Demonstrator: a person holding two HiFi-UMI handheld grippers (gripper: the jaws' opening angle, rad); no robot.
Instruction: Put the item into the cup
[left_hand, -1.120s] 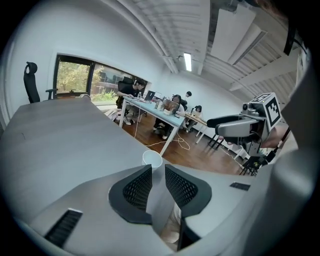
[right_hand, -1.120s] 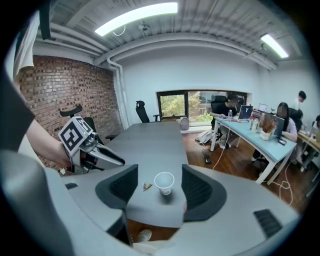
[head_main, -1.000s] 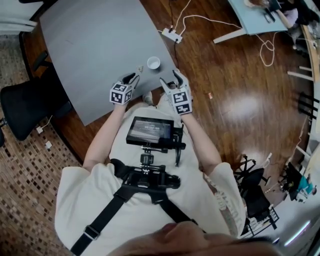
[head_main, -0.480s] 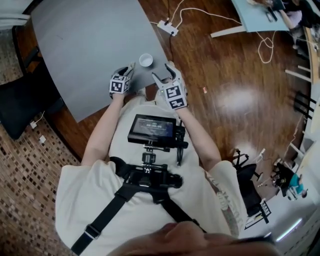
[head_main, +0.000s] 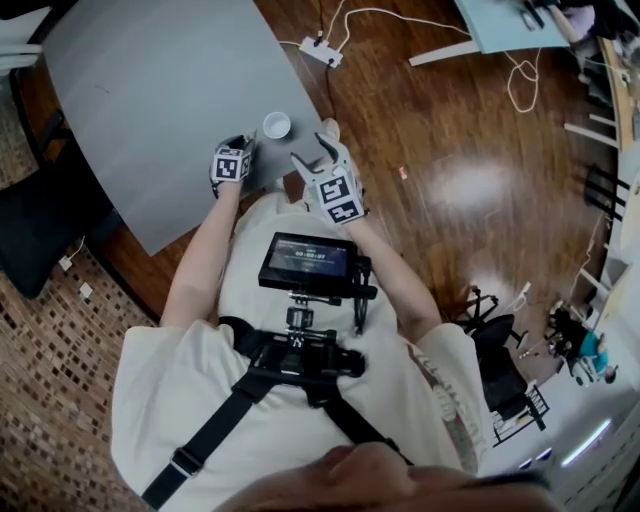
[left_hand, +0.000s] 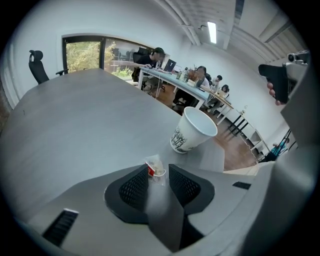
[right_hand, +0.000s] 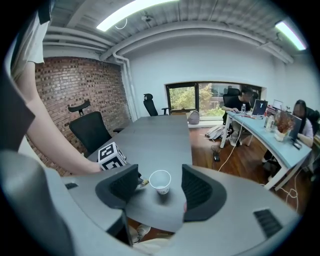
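Note:
A white paper cup (head_main: 277, 125) stands upright near the front edge of the grey table (head_main: 150, 90). It also shows in the left gripper view as the cup (left_hand: 195, 131) and in the right gripper view as the cup (right_hand: 160, 181). The item (left_hand: 154, 165), a small clear packet with a red patch, lies on the table between the tips of my left gripper (left_hand: 159, 172). These jaws have just been opening and the pads do not press on it. My left gripper (head_main: 245, 143) is just left of the cup. My right gripper (head_main: 313, 148) is open, right of the cup, with nothing in it.
The table's front edge runs just under both grippers, with wooden floor beyond it to the right. A power strip (head_main: 318, 52) with cables lies on the floor behind the table. A black chair (head_main: 40, 240) stands at the left. A monitor (head_main: 312, 262) hangs on the person's chest rig.
My left gripper has moved closer to the cup and its tips now reach the item that lay ahead of them. The right gripper keeps its place beside the cup.

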